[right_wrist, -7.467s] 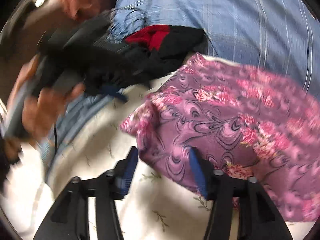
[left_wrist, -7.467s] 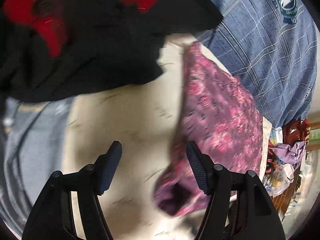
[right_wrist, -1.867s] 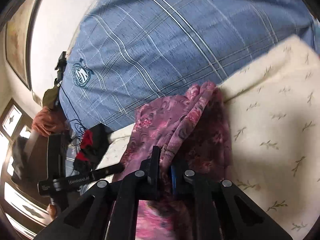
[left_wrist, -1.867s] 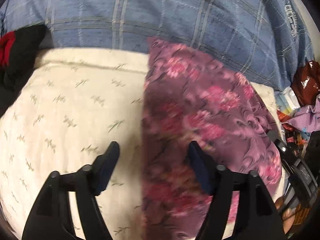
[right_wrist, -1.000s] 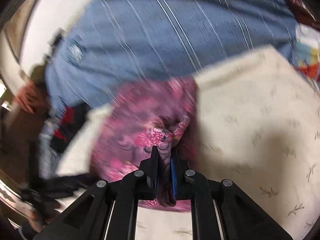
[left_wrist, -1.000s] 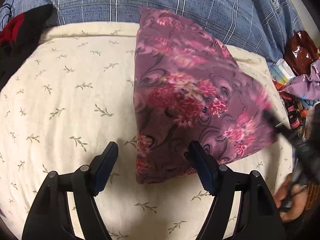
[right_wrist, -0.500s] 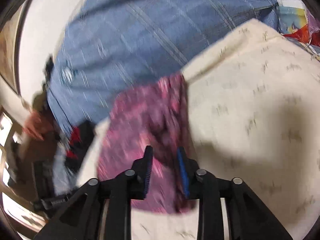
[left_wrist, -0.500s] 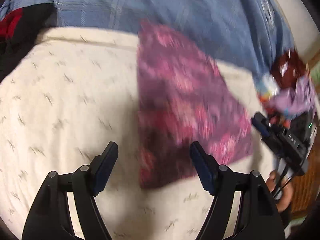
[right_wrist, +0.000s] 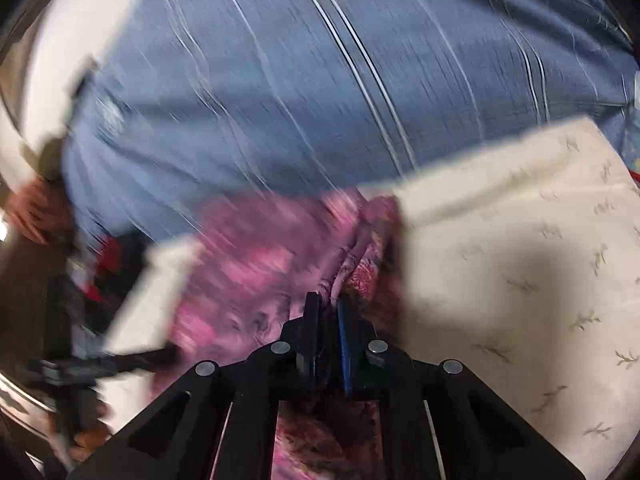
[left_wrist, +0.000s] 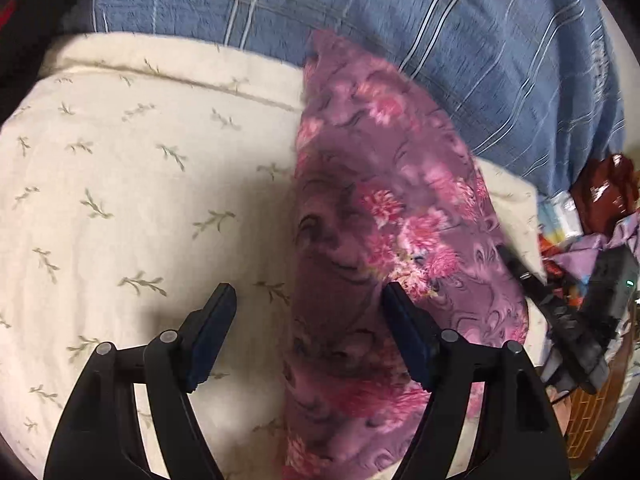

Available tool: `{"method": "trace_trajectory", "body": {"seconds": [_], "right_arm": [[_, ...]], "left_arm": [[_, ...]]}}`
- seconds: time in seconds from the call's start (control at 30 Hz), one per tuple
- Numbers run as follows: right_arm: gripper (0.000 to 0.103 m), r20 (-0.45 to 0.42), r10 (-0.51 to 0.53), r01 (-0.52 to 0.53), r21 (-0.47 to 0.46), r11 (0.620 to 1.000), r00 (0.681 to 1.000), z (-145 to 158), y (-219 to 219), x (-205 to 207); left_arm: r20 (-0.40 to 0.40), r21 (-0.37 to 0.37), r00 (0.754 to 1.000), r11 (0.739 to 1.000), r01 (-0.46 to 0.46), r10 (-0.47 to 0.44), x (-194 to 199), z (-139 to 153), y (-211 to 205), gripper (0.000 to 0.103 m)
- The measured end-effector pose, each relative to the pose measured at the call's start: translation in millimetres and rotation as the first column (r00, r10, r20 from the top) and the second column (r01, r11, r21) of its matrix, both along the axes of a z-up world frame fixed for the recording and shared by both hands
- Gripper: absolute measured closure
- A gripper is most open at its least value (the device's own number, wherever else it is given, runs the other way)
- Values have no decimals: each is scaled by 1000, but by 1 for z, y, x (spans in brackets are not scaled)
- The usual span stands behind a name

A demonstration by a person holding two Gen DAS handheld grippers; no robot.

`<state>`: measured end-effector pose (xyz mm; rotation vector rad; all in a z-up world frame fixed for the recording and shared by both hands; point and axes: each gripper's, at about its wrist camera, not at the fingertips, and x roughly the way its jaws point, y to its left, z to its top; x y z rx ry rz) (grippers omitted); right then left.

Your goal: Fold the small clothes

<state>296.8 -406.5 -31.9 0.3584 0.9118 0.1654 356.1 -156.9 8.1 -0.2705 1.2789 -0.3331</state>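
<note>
Purple floral garment (left_wrist: 384,232) folded into a long strip on the cream leaf-print bedsheet (left_wrist: 120,184), long axis running from the near edge of the bed up toward the blue plaid blanket (left_wrist: 440,32). Far tip touching the blanket's hem.

Left gripper (left_wrist: 308,344) hovering over the strip's left edge, jaws opening wide: the right pad over purple cloth, the left over bare sheet, nothing pinched. Right gripper (right_wrist: 328,320) at the opposite long edge (right_wrist: 280,264), jaws closing to a slit with a ridge of the floral cloth between the pads; gripping, by the look of it. So the right hand nearer and already engaged, the left close but free.

Against a second ago: garment lying much the same, though seen closer and reaching lower past the left pads. Right jaws released half a second ago, now pinching the fabric again. Probably set for a fold across the strip.
</note>
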Motion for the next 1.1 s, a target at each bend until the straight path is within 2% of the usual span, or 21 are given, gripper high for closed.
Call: {"method": "trace_trajectory", "body": {"seconds": [0.03,0.1,0.13,0.2,0.27,0.37,0.43,0.47,0.5,0.53,0.6,0.63,0.67,0.73,0.8,0.9,0.93,0.97,1.1], "right_arm": [[94,-34,10,-11,-22,1000,999,-8,2,2],[93,-12,22,-22,-17,1000,1000,-2,2,-3],[87,-8,13,-13,16,1000,1000,3,-2,-2],[83,25,-43,39,155,987,999,14,-20,0],[60,12,-89,83,264,961,996,15,-34,12],[55,-44,-135,142,283,948,990,5,-37,36],[55,-112,-149,174,268,947,983,-9,-33,56],[60,-134,-141,173,270,947,981,-14,-30,61],[71,-121,-101,129,250,960,987,-11,-22,68],[93,-79,-67,83,214,973,995,-3,-15,70],[93,39,-33,28,131,991,999,20,-5,67],[94,47,-43,37,113,993,998,21,-5,67],[93,22,-56,54,92,994,998,17,-7,71],[92,-120,-57,60,24,998,991,-10,-8,84],[88,-98,-72,82,97,992,993,-6,-18,75],[75,-70,-93,107,242,964,993,4,-46,49],[67,-81,-95,115,283,952,992,3,-55,42],[61,-95,-98,124,314,941,991,1,-62,36],[56,-131,-60,110,418,902,989,-18,-76,8]], "left_arm": [[15,16,1000,1000,12,-12,1,2,-3,26],[40,29,998,999,38,-39,0,11,-1,26],[55,13,998,999,39,-39,1,19,3,26],[72,-7,997,1000,16,-15,11,28,9,26],[80,12,997,1000,-10,9,32,34,10,26],[43,23,999,999,-28,27,63,29,1,26],[3,32,1000,999,-18,18,80,21,-12,26],[2,44,1000,999,-10,10,86,19,-18,26],[15,60,1000,998,-2,1,90,19,-24,26],[48,86,999,996,-2,-2,95,21,-34,26],[87,114,996,993,-18,8,105,22,-40,26],[81,134,996,990,-40,29,114,15,-43,26],[41,142,998,989,-46,40,122,5,-44,26],[-68,93,995,993,-67,74,132,-13,-41,26],[-61,44,995,996,-80,83,129,-4,-33,26],[-29,-9,997,997,-75,75,114,12,-11,26],[-31,-32,997,997,-69,68,103,14,-3,26],[-41,-62,998,996,-58,56,95,13,1,26],[-139,-213,990,977,-25,-5,60,-5,3,26]]}}
